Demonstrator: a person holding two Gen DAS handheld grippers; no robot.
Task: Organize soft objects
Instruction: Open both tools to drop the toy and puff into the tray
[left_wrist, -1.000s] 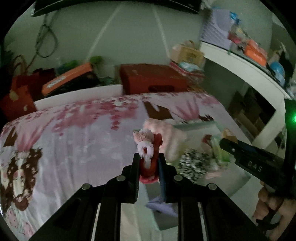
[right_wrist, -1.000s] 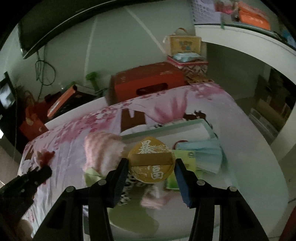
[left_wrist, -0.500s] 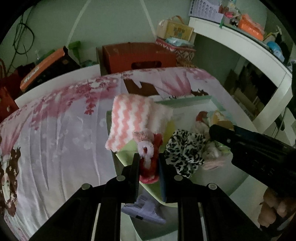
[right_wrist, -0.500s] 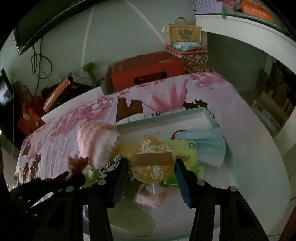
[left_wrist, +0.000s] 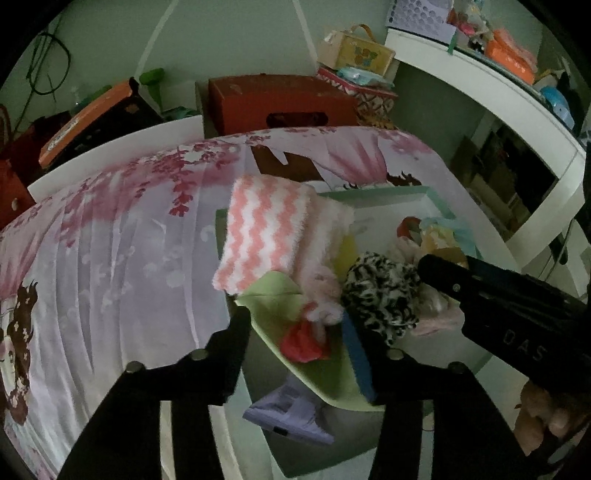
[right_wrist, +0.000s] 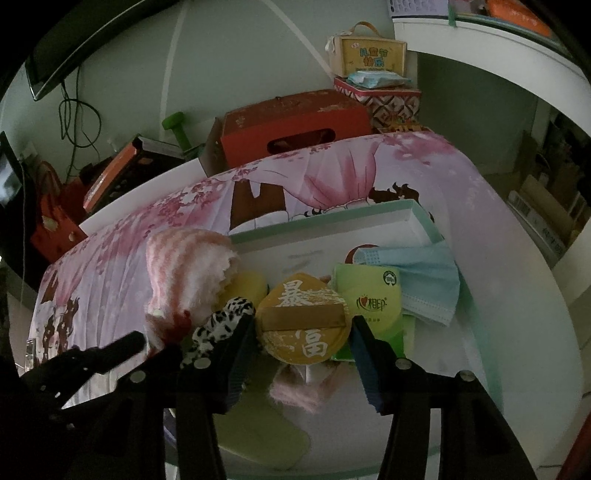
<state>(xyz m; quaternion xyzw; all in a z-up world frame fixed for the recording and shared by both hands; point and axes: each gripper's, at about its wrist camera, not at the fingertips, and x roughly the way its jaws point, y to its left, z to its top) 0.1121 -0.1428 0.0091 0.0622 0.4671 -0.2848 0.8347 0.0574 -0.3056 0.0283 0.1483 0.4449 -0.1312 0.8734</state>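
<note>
A small red and pink plush toy (left_wrist: 310, 332) lies on a light green cloth (left_wrist: 275, 302) in the teal-rimmed white box (left_wrist: 424, 190). My left gripper (left_wrist: 293, 317) straddles the toy; its jaws are opening and the pads stand clear of it. My right gripper (right_wrist: 303, 328) holds a round yellow cushion (right_wrist: 303, 317) with white characters over the box, its jaws beginning to open. A pink zigzag fluffy cloth (left_wrist: 266, 229) and a leopard scrunchie (left_wrist: 380, 291) sit in the box beside the toy. The right gripper (left_wrist: 439, 267) reaches in from the right in the left wrist view.
The box (right_wrist: 406, 206) rests on a pink flowered bedsheet (left_wrist: 110, 240) and also holds a blue face mask (right_wrist: 424, 280) and a green tissue pack (right_wrist: 369, 299). A red carton (right_wrist: 291, 125) stands beyond the bed. A white shelf (left_wrist: 498, 96) runs along the right.
The left gripper came over the box and down, then opened; the plush toy left its pads and now lies on the green cloth. The right gripper's fingers have spread slightly around the yellow cushion.
</note>
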